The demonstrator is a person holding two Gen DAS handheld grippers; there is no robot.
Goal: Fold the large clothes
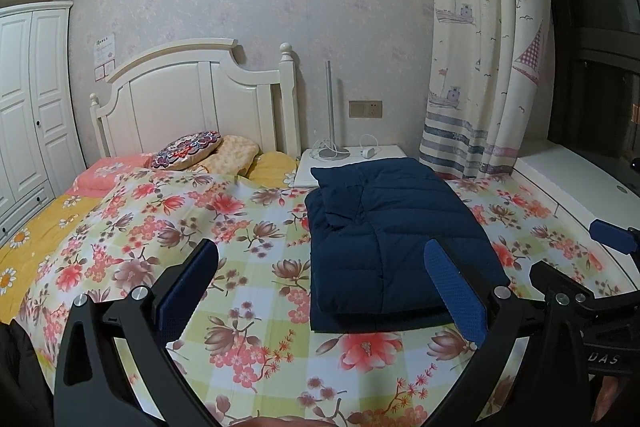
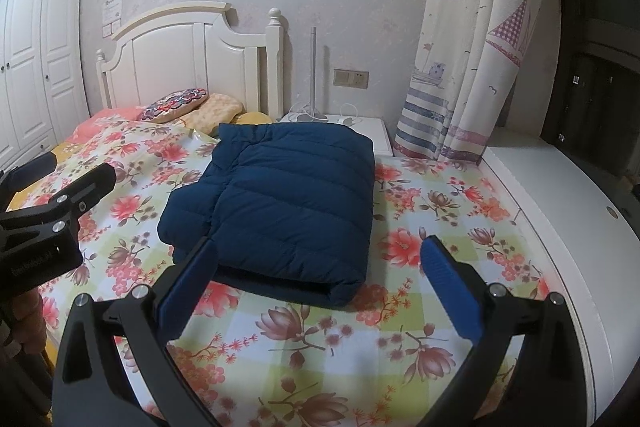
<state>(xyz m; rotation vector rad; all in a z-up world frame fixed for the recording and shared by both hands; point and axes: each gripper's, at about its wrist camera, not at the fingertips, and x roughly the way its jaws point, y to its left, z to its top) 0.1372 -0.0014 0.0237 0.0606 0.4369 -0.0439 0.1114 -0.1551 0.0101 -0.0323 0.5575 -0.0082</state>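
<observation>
A navy quilted down jacket [image 1: 392, 227] lies folded into a thick rectangle on the flowered bedspread [image 1: 240, 307], with one folded part overlapping on its left. My left gripper [image 1: 320, 247] hovers open just in front of the jacket's near edge, holding nothing. In the right wrist view the jacket [image 2: 288, 195] lies straight ahead. My right gripper [image 2: 320, 247] stands open before its near edge, its left pad close to the near-left corner. Each gripper shows in the other's view: the right gripper [image 1: 576, 255] at the right and the left gripper [image 2: 72, 171] at the left, both off the jacket.
Pillows [image 1: 192, 151] lie against the white headboard [image 1: 192, 95]. A white nightstand [image 1: 352, 155] with a lamp pole and cables stands behind the jacket. A boat-print curtain [image 1: 480, 67] and a white ledge [image 2: 552, 207] run along the right. A wardrobe [image 1: 24, 99] is at the left.
</observation>
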